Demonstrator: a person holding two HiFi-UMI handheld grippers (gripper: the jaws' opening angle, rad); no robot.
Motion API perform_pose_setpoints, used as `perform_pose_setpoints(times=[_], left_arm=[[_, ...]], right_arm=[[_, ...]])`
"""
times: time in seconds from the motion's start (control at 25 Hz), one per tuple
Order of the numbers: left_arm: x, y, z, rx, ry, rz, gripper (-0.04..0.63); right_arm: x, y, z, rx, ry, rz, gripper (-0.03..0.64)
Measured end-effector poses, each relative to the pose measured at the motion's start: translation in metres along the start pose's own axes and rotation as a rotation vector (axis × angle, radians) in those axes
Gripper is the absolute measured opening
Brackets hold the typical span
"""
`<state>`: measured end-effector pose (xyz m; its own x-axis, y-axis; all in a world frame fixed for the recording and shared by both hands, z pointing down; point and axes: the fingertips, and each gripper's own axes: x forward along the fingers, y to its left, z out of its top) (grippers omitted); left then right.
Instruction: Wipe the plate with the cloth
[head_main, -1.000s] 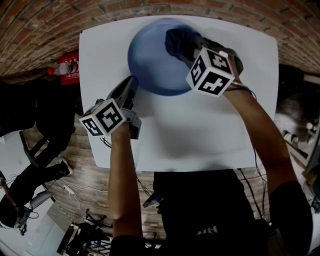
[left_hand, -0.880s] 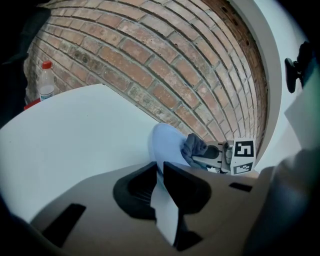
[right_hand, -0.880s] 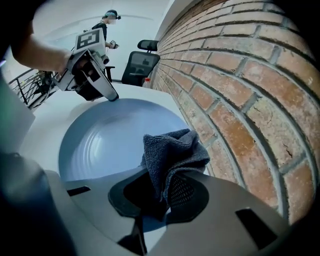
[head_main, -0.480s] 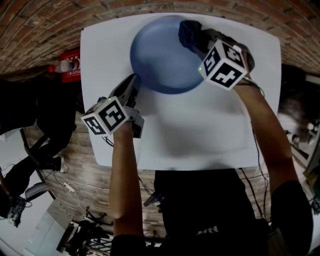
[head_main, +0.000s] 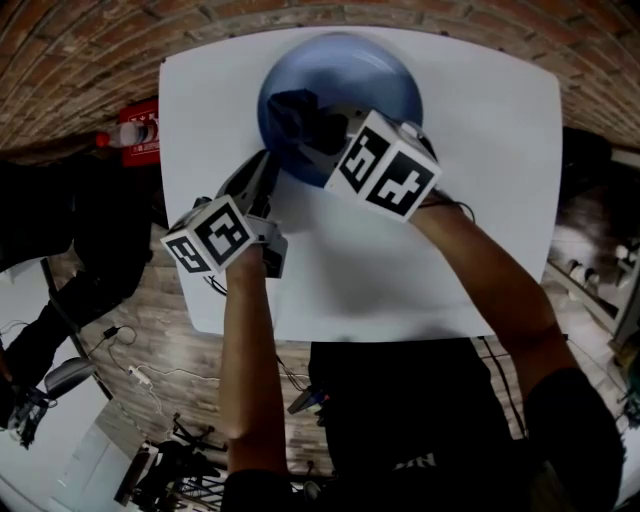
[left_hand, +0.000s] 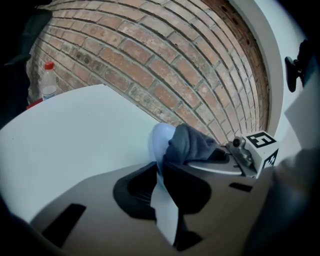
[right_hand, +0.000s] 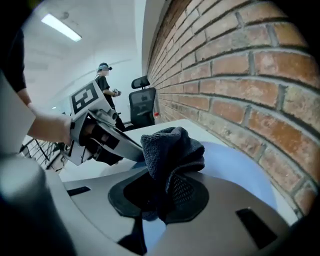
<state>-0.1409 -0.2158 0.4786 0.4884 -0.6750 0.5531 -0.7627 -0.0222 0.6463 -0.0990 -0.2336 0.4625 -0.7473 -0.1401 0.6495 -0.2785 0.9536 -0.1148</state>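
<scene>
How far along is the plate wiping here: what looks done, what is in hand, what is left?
Done: the left gripper is shut on the rim of the plate, and the right gripper is shut on the cloth. In hand: the cloth sits on the plate's left half. Left: probably more passes; no dirt shows, so cleanliness cannot be judged.

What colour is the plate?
The plate is blue. The head view shows it best.
</scene>
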Motion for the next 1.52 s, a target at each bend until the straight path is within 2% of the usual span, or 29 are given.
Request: perform_pose_setpoints(times=[0.12,0.36,0.56,1.04,1.28,1.52], left_arm=[[0.0,-0.001,0.001,0.007,-0.004,0.001,0.043],[0.0,0.0,0.001,0.017,-0.003,0.007,0.044],[0.0,0.0,0.001,0.018,0.0,0.005,0.043],[0.0,0.0,0.001,0.008,0.002,-0.002,0.043],[0.0,0.0,0.001,0.004,0.001,-0.004,0.043],[0.001,-0.001,0.001,-0.004,0.004,-0.011,0.043]], right_arm=[[0.018,0.013,-0.012,0.033,0.056,0.043,0.075],[0.023,0.014,-0.015,-0.133,0.124,0.02,0.075],[0.012,0.009,-0.024,-0.192,0.155,0.01,0.075],[-0.026,-0.03,-0.053,-0.294,0.257,-0.098,0.075],[-0.041,-0.052,-0.064,-0.299,0.292,-0.151,0.075],[-0.057,-0.076,-0.074,-0.354,0.353,-0.244,0.075]])
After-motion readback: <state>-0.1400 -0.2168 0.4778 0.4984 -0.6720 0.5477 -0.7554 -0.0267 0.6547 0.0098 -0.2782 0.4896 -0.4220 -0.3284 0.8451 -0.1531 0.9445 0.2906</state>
